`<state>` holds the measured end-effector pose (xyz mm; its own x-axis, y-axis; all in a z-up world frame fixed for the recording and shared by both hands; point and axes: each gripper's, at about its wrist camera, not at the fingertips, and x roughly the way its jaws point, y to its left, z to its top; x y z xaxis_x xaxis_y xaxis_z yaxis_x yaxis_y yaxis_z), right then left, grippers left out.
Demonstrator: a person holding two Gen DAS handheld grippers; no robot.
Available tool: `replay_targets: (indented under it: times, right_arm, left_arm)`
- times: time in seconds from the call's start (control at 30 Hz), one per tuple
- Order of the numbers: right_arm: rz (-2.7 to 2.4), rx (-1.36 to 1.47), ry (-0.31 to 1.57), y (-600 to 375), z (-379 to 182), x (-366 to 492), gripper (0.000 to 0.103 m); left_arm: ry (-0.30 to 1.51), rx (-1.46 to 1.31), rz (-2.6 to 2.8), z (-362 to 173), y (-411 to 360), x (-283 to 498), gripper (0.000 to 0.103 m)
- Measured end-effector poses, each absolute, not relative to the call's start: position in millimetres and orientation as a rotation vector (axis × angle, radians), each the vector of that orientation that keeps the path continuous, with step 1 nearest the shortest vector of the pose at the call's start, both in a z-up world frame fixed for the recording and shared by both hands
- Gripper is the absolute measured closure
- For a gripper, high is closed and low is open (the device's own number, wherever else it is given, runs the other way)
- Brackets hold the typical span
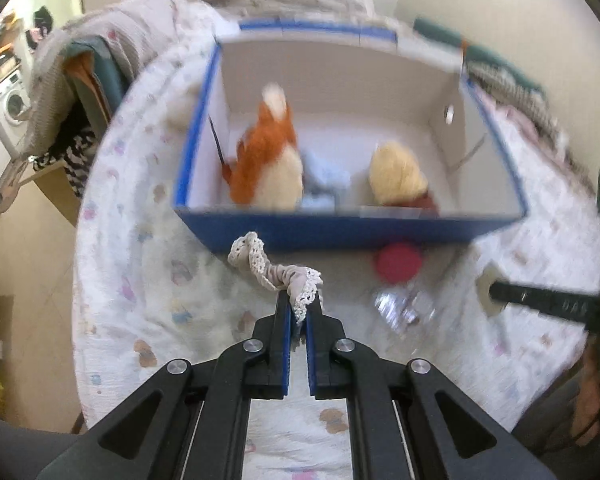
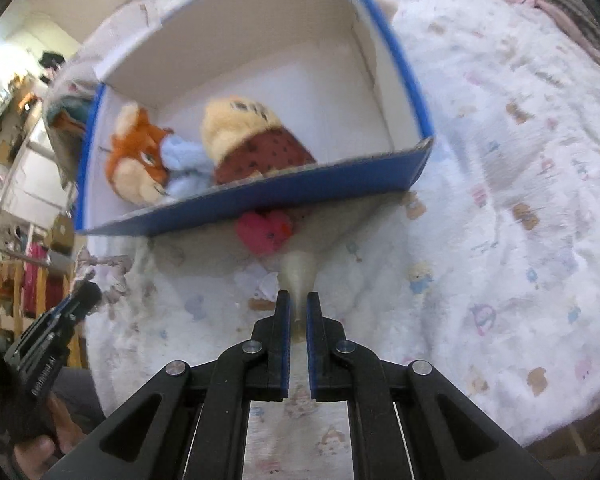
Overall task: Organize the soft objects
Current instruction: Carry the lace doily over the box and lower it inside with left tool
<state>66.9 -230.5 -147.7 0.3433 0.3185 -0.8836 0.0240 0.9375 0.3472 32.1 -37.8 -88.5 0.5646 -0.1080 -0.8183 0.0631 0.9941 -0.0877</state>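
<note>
Bed quilt (image 2: 500,200) with blue box (image 1: 340,232) on it: three plush toys (image 2: 240,140) already inside. My left gripper (image 1: 299,304) clamps a lace scrunchie (image 1: 268,268), right gripper (image 2: 299,304) pinches a cream cloth (image 2: 298,280). Red plush (image 2: 265,230) left outside.

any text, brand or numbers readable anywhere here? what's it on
"DAS": pale letters on the side of the right gripper, left wrist view; blurred, maybe partial.
"...AI": end of a printed line on the left gripper, right wrist view; the rest is too blurred.
Blue box and blanket: no readable text.
</note>
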Motion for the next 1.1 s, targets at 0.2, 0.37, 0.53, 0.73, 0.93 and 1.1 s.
replay_targets:
  times: [0.2,0.37,0.53,0.73,0.93,1.1]
  right_arm:
    - [0.21,0.251,1.005,-231,-94,43,0.095]
    - [0.218,0.224,0.86,-226,-57,31,0.095]
    - [0.247,0.206,0.751,-220,-25,34,0.095]
    - [0.303,0.223,0.694,-216,2,58,0.095]
    - [0.308,0.19,0.662,-211,11,93,0.095]
    - [0.302,0.176,0.662,-209,3,124,0.095]
  left_arm:
    - [0.816,-0.05,-0.062,-41,-24,18,0.097]
    - [0.755,-0.078,-0.042,-19,-13,18,0.097]
    - [0.708,-0.079,-0.049,3,-11,27,0.097]
    - [0.652,-0.072,-0.059,30,-14,53,0.097]
    - [0.63,-0.053,-0.062,37,-21,92,0.097]
    - [0.628,-0.041,-0.063,28,-29,123,0.097]
